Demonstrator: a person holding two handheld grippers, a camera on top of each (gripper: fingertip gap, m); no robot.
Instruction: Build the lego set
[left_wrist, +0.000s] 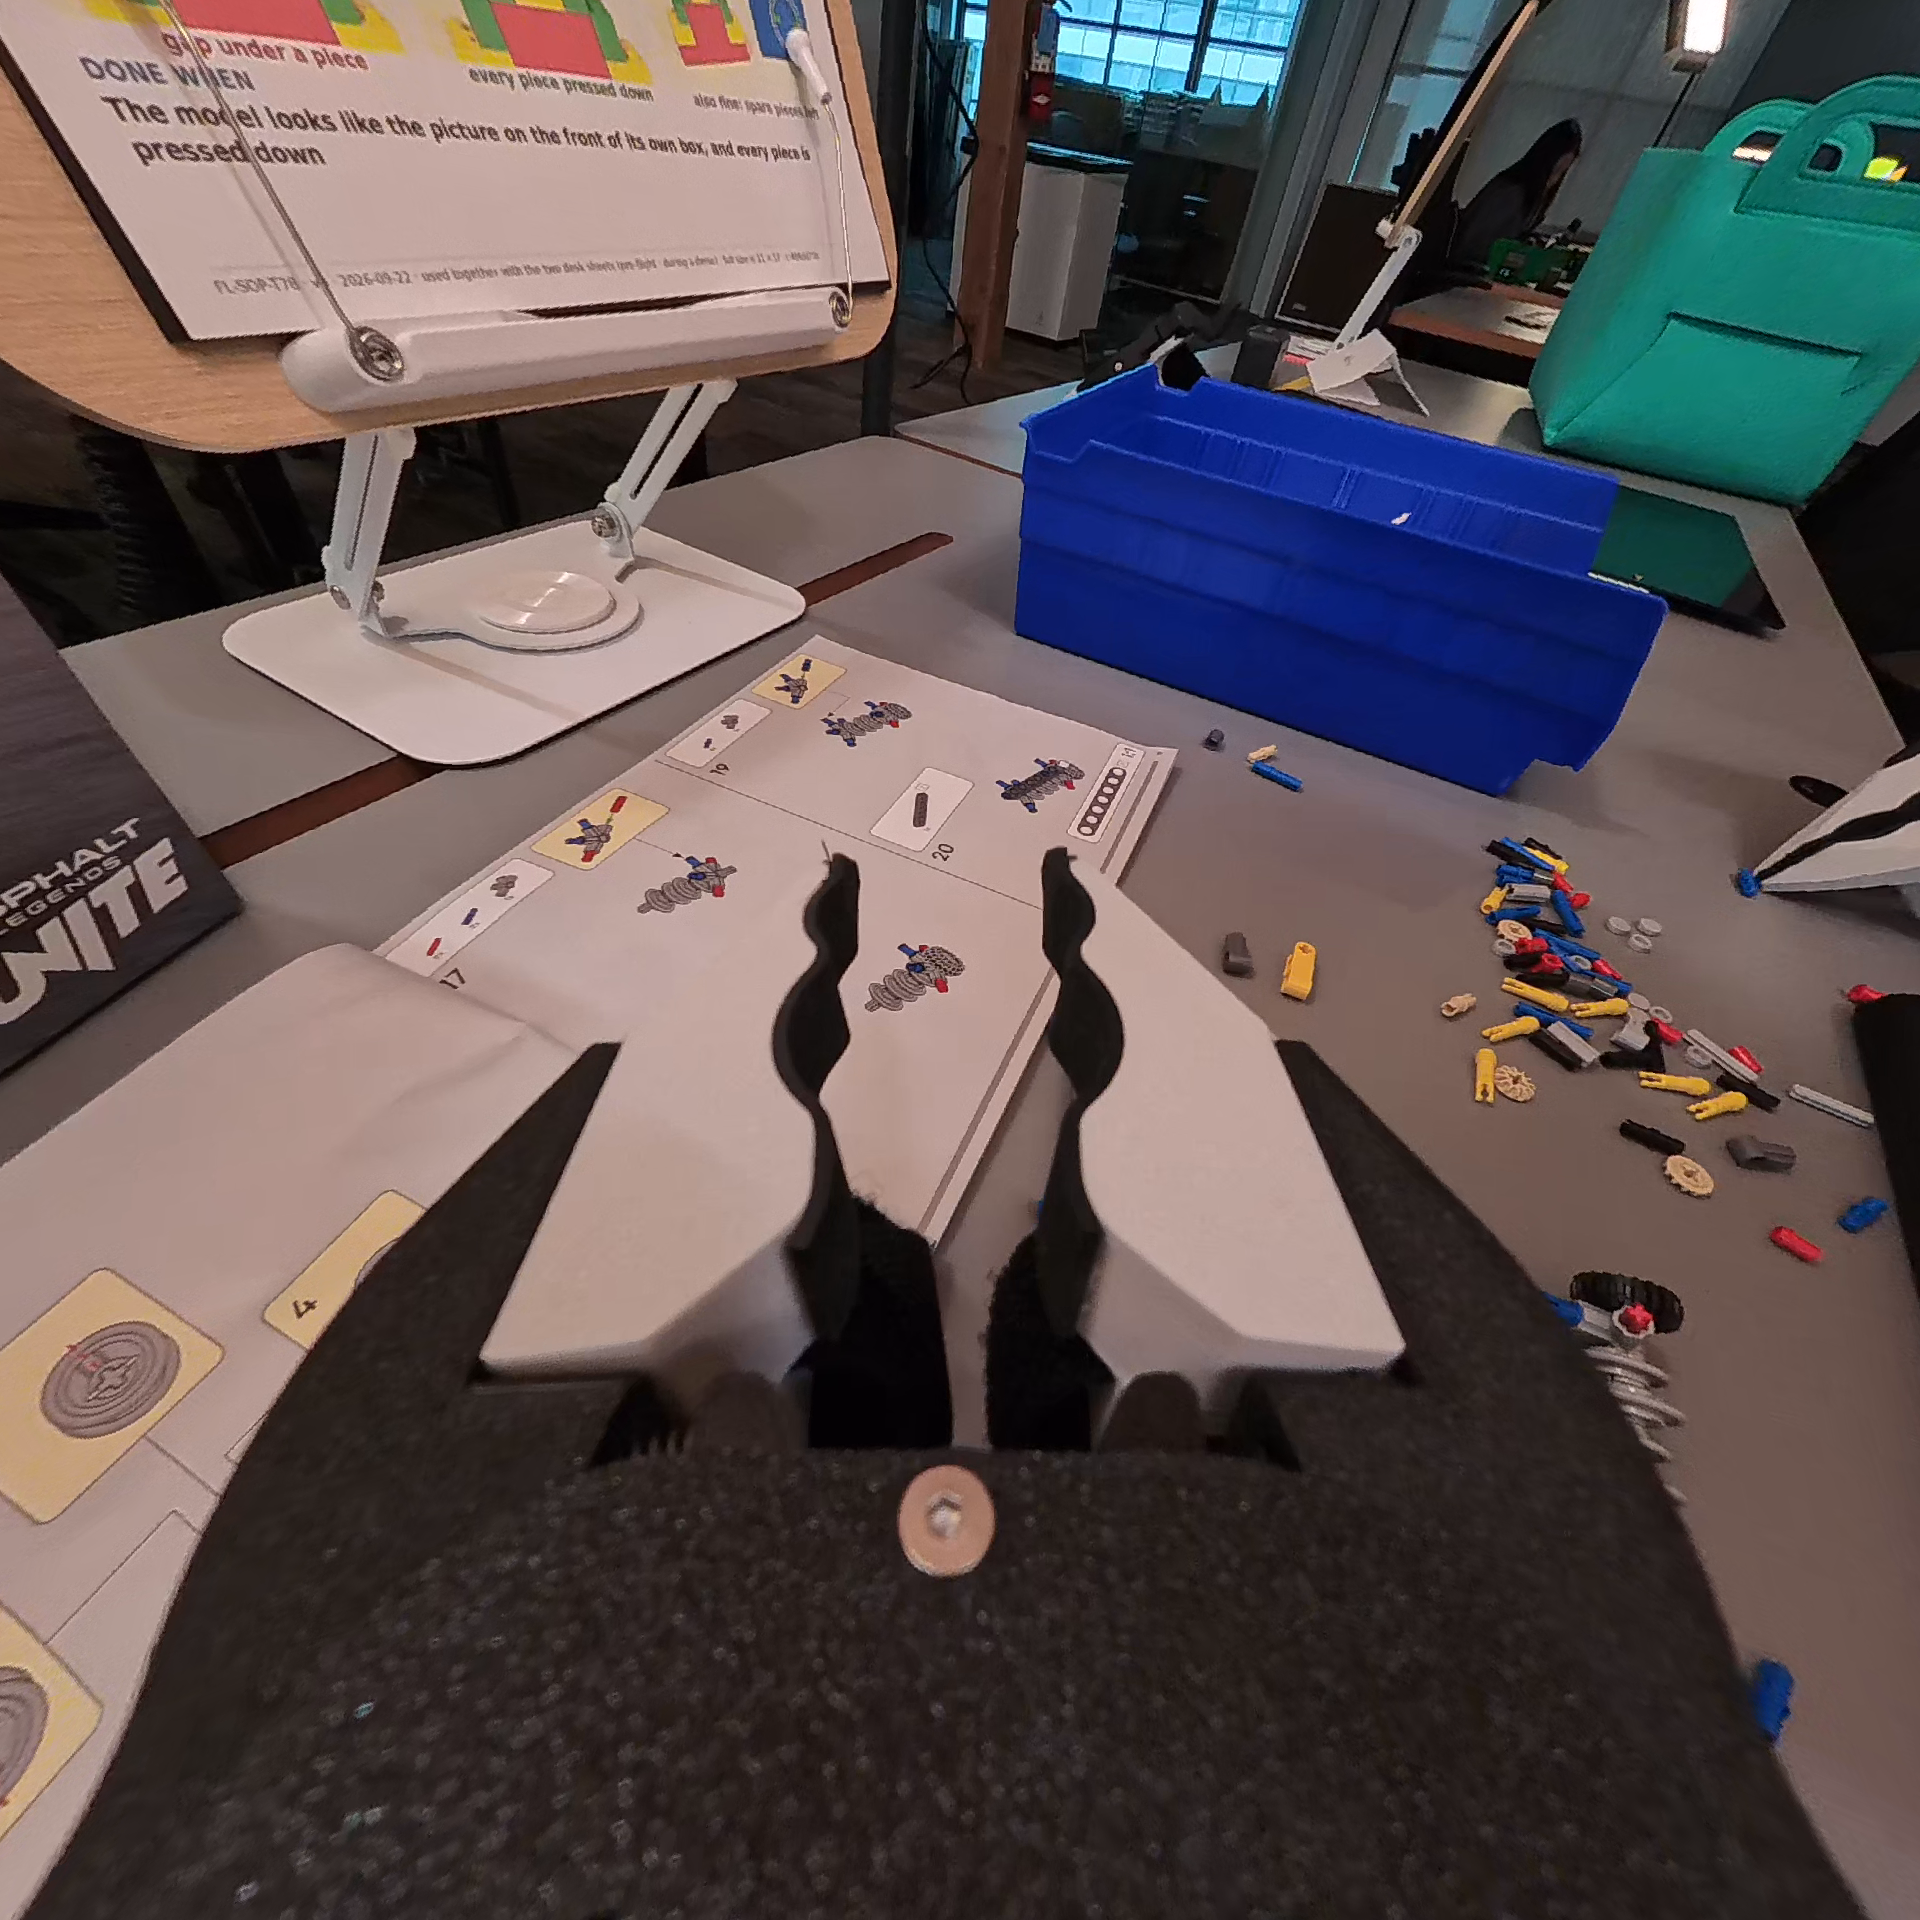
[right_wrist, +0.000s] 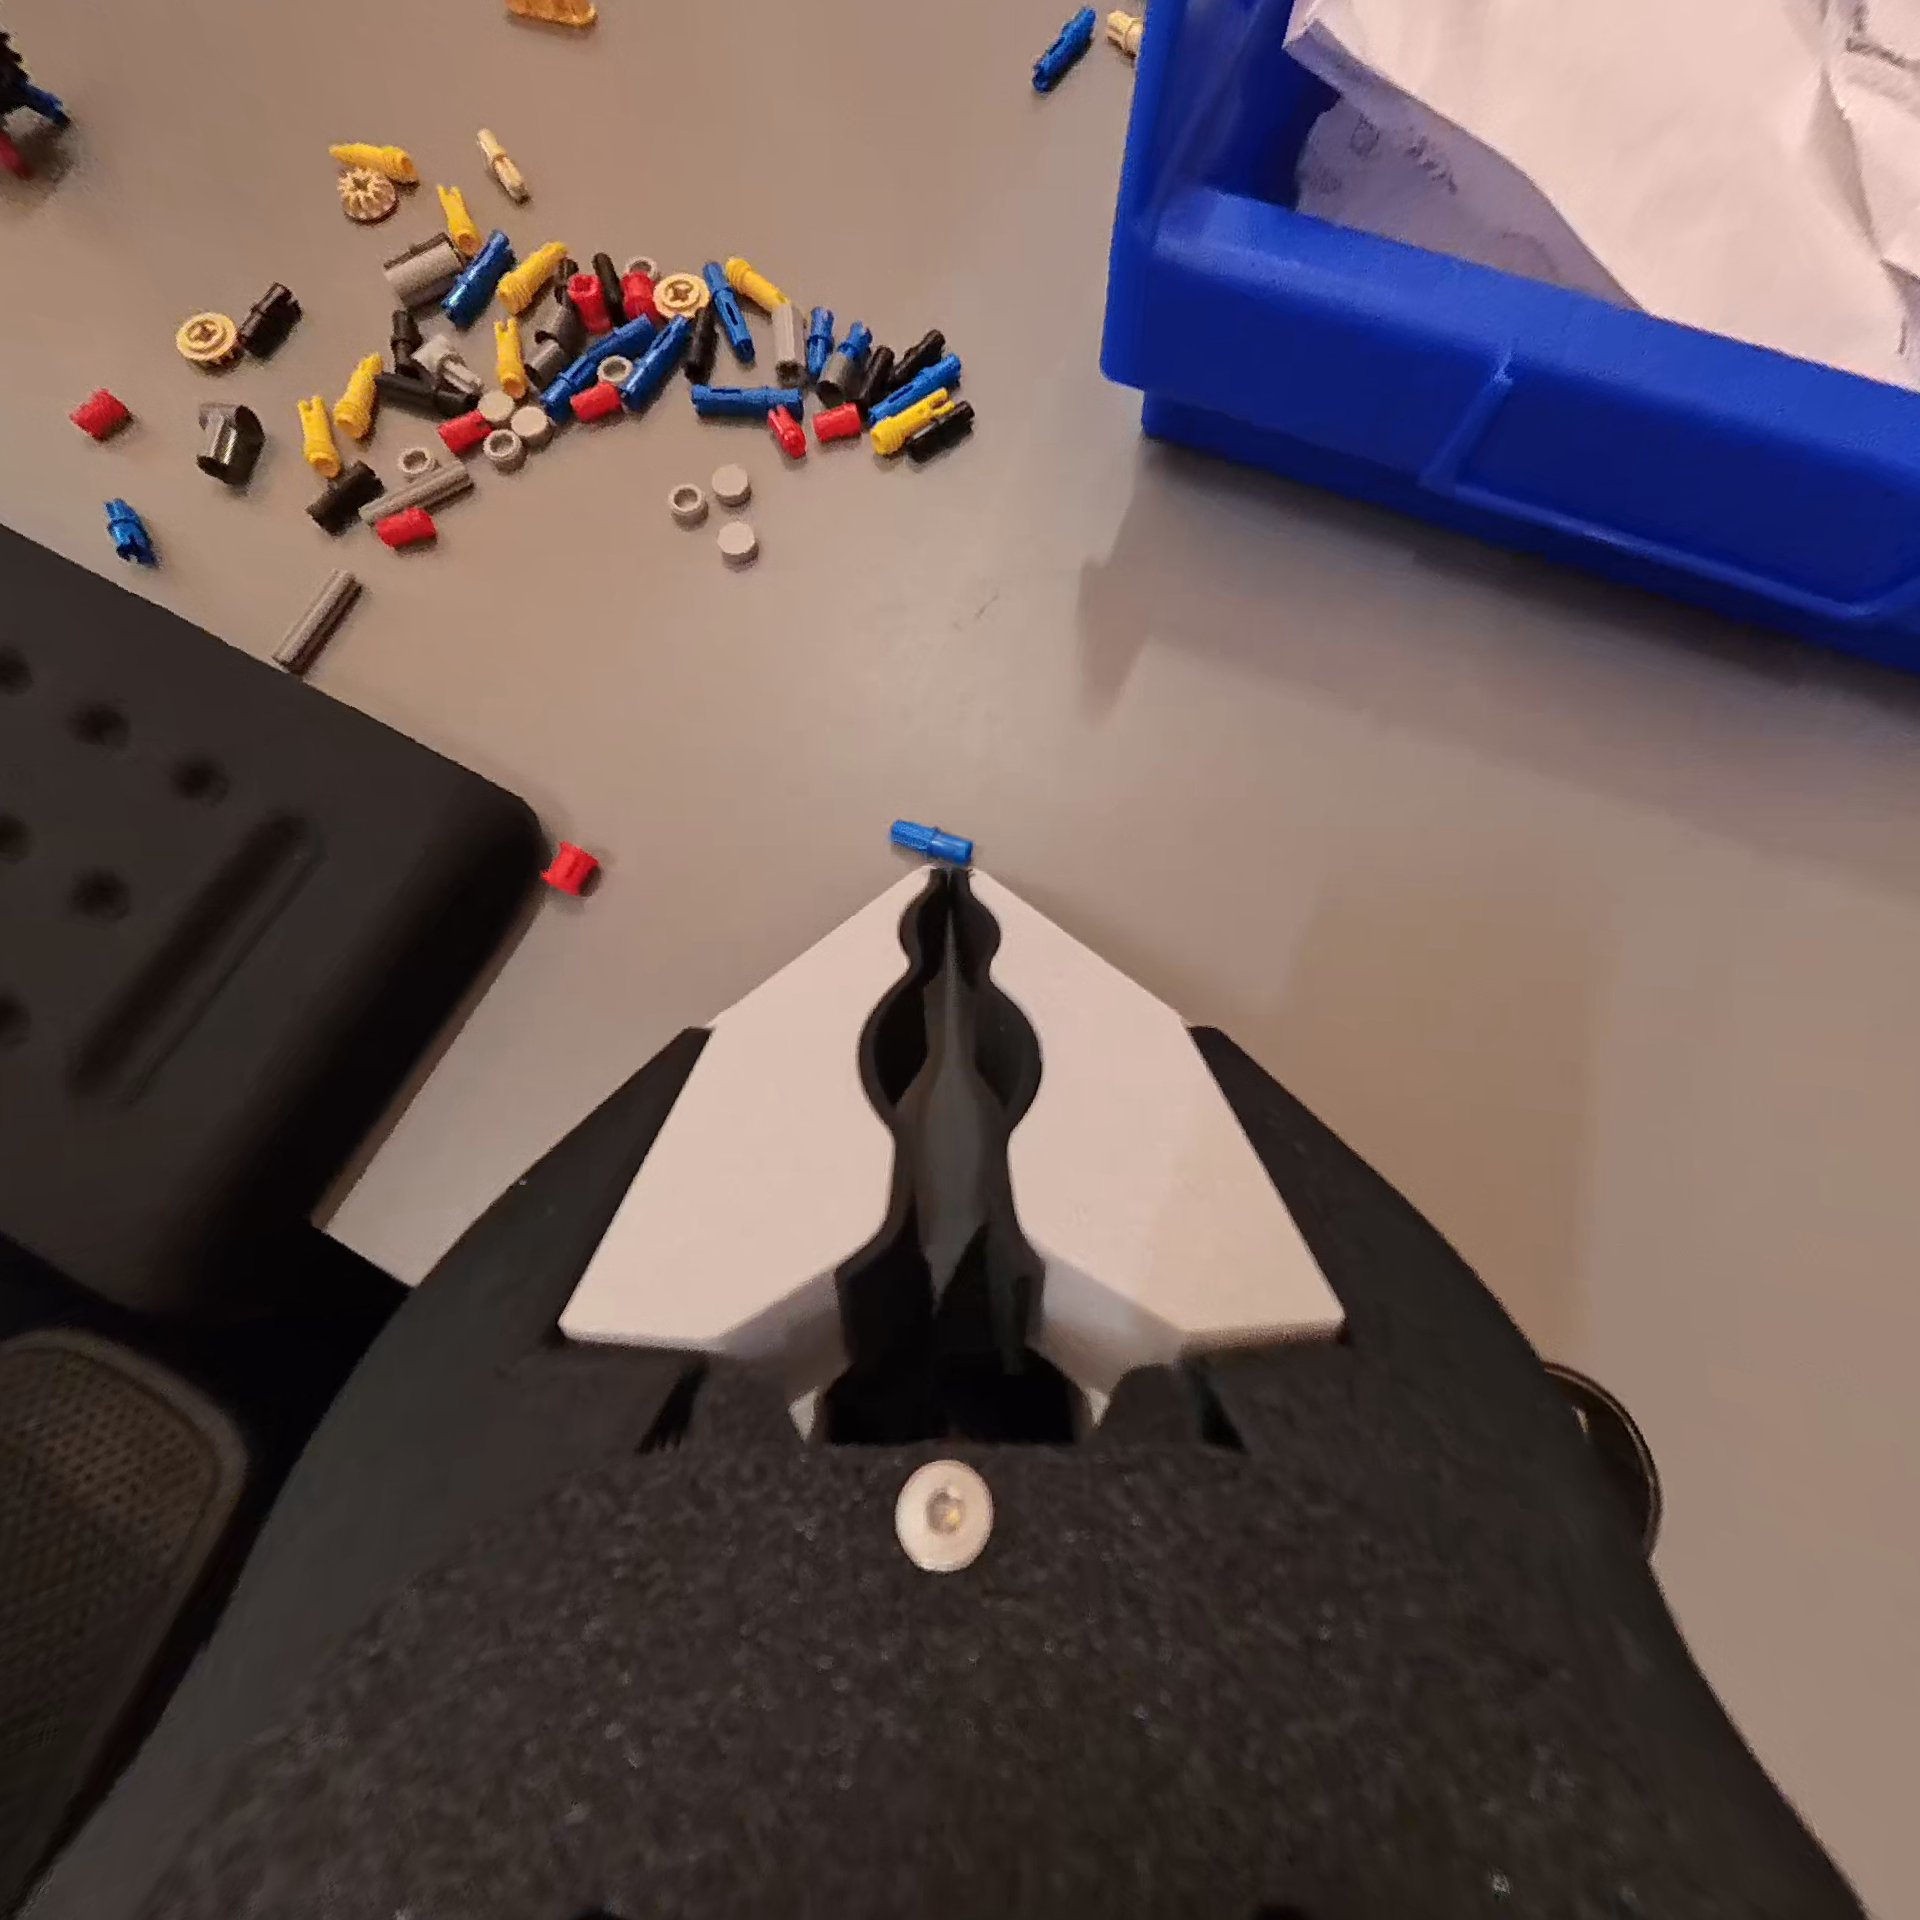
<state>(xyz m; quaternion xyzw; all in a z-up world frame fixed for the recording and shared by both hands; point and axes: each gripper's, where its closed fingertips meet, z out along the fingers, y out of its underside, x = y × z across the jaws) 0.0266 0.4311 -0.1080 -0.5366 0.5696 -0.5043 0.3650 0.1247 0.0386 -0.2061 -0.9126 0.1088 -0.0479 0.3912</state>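
Observation:
My left gripper (left_wrist: 948, 868) is open and empty, hovering over the open instruction booklet (left_wrist: 727, 831). My right gripper (right_wrist: 951, 875) is shut on a small blue pin (right_wrist: 931, 840), pinched at the very fingertips above the grey table. It also shows at the right edge of the left wrist view (left_wrist: 1756, 881), with blue at its tip. A heap of small loose pieces (right_wrist: 623, 353) in blue, yellow, red, black and grey lies beyond it; the heap also shows in the left wrist view (left_wrist: 1579, 997). A part-built assembly (left_wrist: 1631, 1340) with a grey coil and black gear lies right of my left gripper.
A blue bin (left_wrist: 1320, 561) stands at the back right, with crumpled white paper (right_wrist: 1621, 156) in it. A white stand (left_wrist: 499, 623) holds a sheet at the back left. A black perforated tray (right_wrist: 187, 914) lies left of my right gripper, with a red piece (right_wrist: 569, 868) beside it. A green bag (left_wrist: 1745, 291) is far right. Spacing between my two grippers at the tips: around 40 centimetres.

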